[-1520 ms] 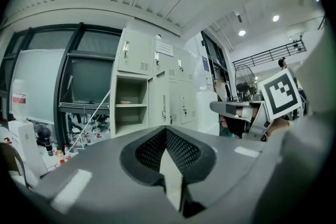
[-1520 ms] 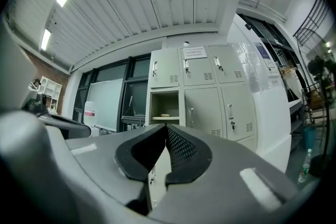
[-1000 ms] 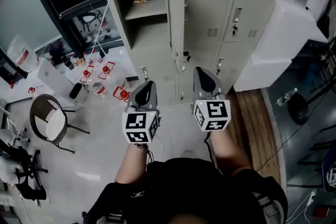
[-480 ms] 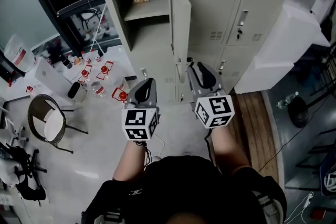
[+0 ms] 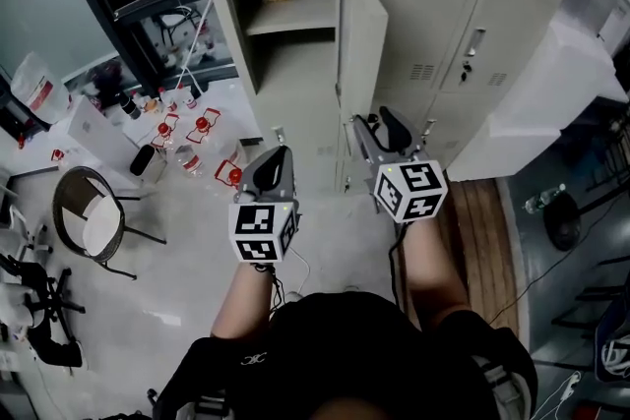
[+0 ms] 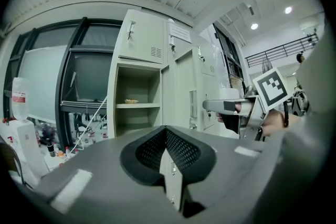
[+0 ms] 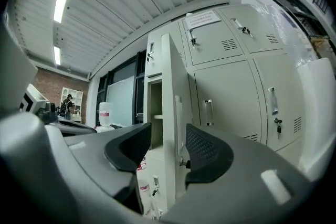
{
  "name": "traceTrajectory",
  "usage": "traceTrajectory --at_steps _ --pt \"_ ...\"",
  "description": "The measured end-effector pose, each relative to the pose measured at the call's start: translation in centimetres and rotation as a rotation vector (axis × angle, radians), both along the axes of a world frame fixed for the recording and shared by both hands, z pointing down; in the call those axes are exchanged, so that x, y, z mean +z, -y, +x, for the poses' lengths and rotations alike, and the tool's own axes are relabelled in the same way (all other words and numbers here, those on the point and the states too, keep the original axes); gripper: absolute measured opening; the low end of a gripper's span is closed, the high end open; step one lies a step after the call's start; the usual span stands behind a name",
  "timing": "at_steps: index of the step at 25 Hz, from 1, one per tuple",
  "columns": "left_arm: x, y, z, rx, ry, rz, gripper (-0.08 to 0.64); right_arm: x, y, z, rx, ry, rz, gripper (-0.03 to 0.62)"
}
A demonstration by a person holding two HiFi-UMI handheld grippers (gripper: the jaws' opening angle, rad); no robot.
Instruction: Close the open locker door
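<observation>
The beige locker bank has one open compartment (image 5: pixel 285 25) with a shelf. Its door (image 5: pixel 362 34) stands swung out toward me, edge-on. My right gripper (image 5: pixel 377 125) is just below and in front of the door's lower edge, jaws opening. In the right gripper view the door's edge (image 7: pixel 170 92) shows in the gap between the pads of the right gripper (image 7: pixel 168 147), and neither pad touches it. My left gripper (image 5: pixel 276 157) hangs lower left, away from the door. Its pads meet in the left gripper view (image 6: pixel 167 134), with nothing between them.
Closed locker doors (image 5: pixel 433 5) continue to the right of the open one. Bottles and clutter (image 5: pixel 187 138) lie on the floor at left, near a round chair (image 5: pixel 94 226). A white box (image 5: pixel 551 93) and a wooden platform (image 5: pixel 482 211) stand at right.
The right gripper has moved forward and up toward the door's lower edge, and its jaws have spread apart. The left gripper has hardly moved.
</observation>
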State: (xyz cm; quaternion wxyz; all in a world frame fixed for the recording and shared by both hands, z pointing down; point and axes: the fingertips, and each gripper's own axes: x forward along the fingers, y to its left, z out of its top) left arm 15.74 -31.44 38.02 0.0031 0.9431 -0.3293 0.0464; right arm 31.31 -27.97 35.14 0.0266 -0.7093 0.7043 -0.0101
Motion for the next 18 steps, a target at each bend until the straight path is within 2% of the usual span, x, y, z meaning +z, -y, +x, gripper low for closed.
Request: traceTrajectory --at_steps 11,18 --pt "0.8 1.4 -1.5 -0.038 0.016 -0.014 0.002 0.5 3.1 0.4 -0.058 -0.002 -0.037 0.184" --pt "1.1 2.3 -2.6 -0.062 0.021 -0.017 0.001 0.8 4.6 -0.9 -0.115 0.016 -0.050 0.166"
